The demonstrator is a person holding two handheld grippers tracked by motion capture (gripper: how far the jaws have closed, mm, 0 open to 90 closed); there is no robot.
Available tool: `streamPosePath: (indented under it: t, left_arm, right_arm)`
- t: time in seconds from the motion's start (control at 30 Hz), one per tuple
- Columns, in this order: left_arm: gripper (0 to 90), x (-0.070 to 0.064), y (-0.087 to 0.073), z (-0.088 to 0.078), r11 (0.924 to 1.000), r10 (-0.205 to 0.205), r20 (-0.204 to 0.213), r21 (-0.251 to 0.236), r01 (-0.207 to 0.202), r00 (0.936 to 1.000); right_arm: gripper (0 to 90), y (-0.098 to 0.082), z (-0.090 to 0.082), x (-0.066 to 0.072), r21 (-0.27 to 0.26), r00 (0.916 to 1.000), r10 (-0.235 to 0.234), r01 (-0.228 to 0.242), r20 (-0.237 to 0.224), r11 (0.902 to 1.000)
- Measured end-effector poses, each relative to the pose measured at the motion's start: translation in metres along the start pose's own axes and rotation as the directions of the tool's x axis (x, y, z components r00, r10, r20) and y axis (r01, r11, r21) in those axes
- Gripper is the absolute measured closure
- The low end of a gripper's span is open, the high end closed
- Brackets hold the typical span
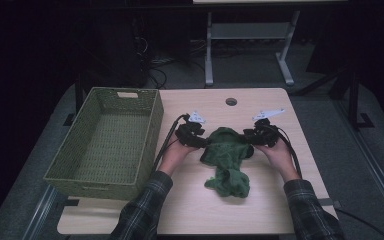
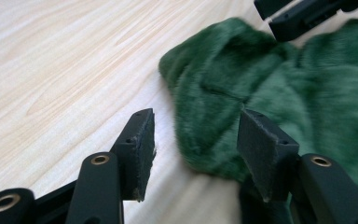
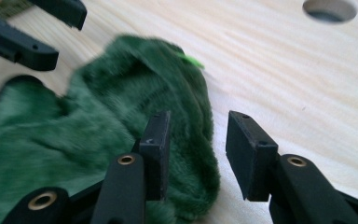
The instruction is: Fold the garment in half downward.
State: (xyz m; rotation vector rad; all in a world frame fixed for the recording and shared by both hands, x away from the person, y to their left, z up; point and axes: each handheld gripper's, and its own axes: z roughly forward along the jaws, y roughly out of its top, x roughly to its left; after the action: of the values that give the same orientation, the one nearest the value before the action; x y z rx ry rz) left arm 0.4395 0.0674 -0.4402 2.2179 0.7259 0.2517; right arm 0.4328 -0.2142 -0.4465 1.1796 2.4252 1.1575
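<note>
Green fleece cloth (image 1: 226,161), rumpled, lying on the light wooden bench (image 1: 260,210) near its middle, with a bunched lower end toward the person and a broader upper part spread between the two grippers. In the left gripper view the cloth (image 2: 279,93) shows a soft, furry pile with a folded edge; in the right gripper view the cloth (image 3: 102,121) carries a small bright green tag near its far edge.

Left gripper (image 1: 192,136), held in the person's left hand (image 1: 176,154), is at the cloth's left edge. Its jaws stand apart, straddling the folded rim, one over bare wood and one over the pile. Right gripper (image 1: 260,135), held in the right hand (image 1: 279,155), is at the opposite edge, jaws likewise apart with the rim between them. Neither has closed on the fabric.

Judged step: taking hold of the two upper corners. To do it well, each gripper should be lowered until the lower jaw slides under the rim, then closed on a single layer well inside the edge, both at like height, so the cloth lifts evenly.

A woven green basket (image 1: 107,142), empty, stands at the bench's left side, apart from the cloth. A round cable hole (image 1: 231,101) lies beyond.
</note>
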Motion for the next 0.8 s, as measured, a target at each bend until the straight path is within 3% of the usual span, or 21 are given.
streamPosePath:
  t: [0.27, 0.5, 0.67, 0.8]
  left_arm:
    - [47.3, 0.007, -0.001, 0.022, 0.9994, -0.021, 0.025, 0.027, 0.021, 0.9995]
    - [54.1, 0.007, 0.002, 0.032, 0.9984, 0.006, 0.007, 0.056, -0.006, 1.0]
    - [70.5, 0.007, -0.002, 0.036, 0.9974, -0.006, 0.041, 0.071, 0.003, 0.9991]
    - [83.6, 0.006, -0.003, 0.034, 0.9975, -0.005, 0.039, 0.07, 0.003, 0.9992]
  right_arm:
    - [61.1, -0.007, 0.017, -0.006, 0.032, 0.9998, 0.013, -0.012, -0.016, 0.9994]
    - [65.0, -0.008, 0.023, -0.006, 0.046, 0.9998, 0.016, -0.016, -0.011, 0.9988]
    - [74.8, -0.008, 0.024, -0.005, 0.051, 0.9999, 0.005, -0.004, -0.012, 0.9987]
    - [84.6, -0.008, 0.022, -0.005, 0.061, 1.0, 0.0, 0.0, -0.001, 0.9981]
